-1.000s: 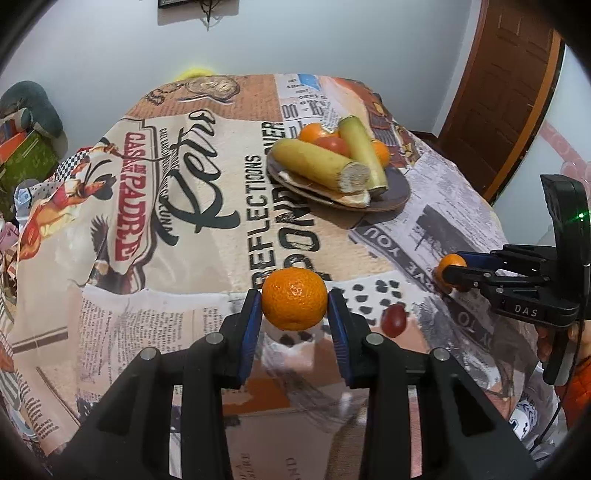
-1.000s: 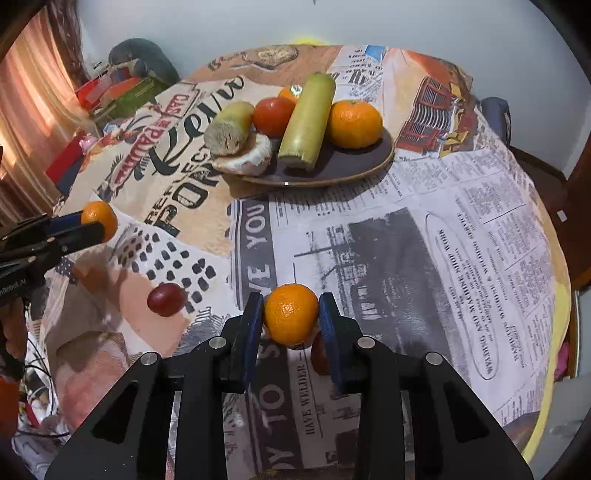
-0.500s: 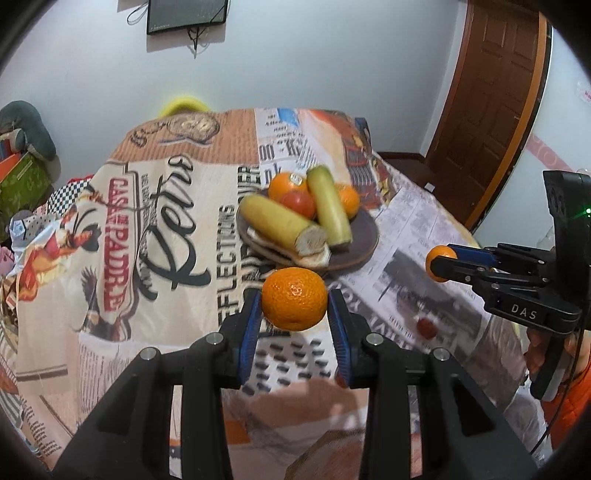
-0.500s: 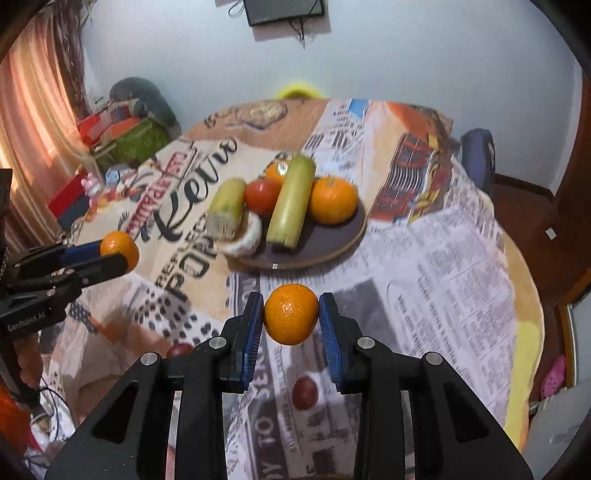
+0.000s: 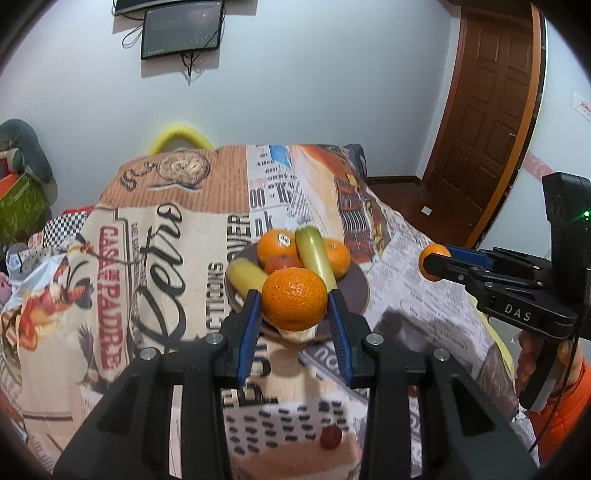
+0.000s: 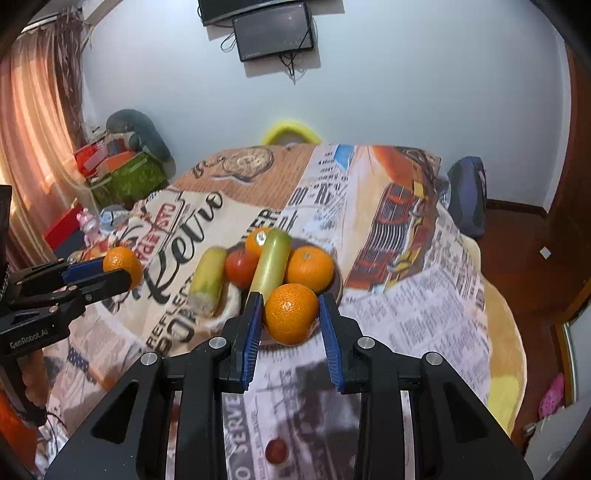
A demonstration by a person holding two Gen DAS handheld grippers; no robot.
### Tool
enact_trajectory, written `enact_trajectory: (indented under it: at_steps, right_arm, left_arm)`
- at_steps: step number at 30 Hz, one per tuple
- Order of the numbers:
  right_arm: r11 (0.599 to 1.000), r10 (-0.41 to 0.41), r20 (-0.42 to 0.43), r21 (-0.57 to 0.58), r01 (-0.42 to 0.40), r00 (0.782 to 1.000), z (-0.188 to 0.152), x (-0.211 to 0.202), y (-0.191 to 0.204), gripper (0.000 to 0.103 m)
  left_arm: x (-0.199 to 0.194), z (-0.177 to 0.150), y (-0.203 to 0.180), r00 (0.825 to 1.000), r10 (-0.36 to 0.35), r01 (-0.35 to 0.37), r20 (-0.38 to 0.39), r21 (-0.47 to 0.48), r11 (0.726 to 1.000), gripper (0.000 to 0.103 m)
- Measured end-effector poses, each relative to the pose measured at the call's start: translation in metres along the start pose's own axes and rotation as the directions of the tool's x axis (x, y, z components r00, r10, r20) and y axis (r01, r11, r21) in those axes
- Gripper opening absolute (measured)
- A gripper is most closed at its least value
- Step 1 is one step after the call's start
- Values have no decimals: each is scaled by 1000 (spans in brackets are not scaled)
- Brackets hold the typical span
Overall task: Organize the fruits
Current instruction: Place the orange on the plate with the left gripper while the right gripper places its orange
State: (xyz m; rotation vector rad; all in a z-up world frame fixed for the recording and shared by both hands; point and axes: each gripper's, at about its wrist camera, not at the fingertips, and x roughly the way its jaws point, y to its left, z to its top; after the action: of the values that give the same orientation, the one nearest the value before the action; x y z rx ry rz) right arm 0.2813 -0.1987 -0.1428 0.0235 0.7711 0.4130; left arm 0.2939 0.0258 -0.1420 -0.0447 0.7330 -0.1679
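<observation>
- The left gripper (image 5: 294, 308) is clamped on a large orange (image 5: 294, 299): its two blue pads press the fruit on both sides, and the orange is lifted in the air above the table.
- The right gripper (image 6: 291, 314) is also clamped, on a smaller orange (image 6: 291, 313), which sits between its blue pads and touches nothing else.
- In the left wrist view the right gripper shows again at the right edge, with a hand (image 5: 532, 363) around its handle and an orange sleeve below (only the tip of its orange is visible there).
- In the right wrist view the left gripper shows at the left edge with its orange between the fingers.
- On the tablecloth (image 5: 155, 266), near to the cameras, lies a small dark red fruit (image 5: 330, 436); the right wrist view also shows a small red fruit (image 6: 276, 450) on the newspaper print. I cannot tell if they are the same one.
- Farther, in the middle of the table, stands a brown plate (image 6: 337, 282). It carries two oranges (image 6: 310, 268), one with a sticker, a red tomato (image 6: 242, 267) and two long yellow-green fruits (image 6: 273, 262) (the shorter one has a cut end).
- Both held oranges hang in front of this plate, on its near side.
- Behind the table are the pale wall, a dark screen (image 6: 275, 31) and a wooden door (image 5: 487, 110).
</observation>
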Motion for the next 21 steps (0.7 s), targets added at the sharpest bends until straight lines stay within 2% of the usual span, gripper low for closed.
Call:
enact_trajectory:
  at_steps: [9, 21]
  right_arm:
    - [1000, 5, 18, 4, -5, 1000, 17, 23, -7, 28]
    - [1000, 26, -101, 6, -25, 995, 4, 87, -9, 28]
  left_arm:
    - [33, 21, 1, 1000, 0, 0, -4, -7, 1000, 36]
    - [99, 14, -10, 993, 1, 2, -119, 22, 1000, 36]
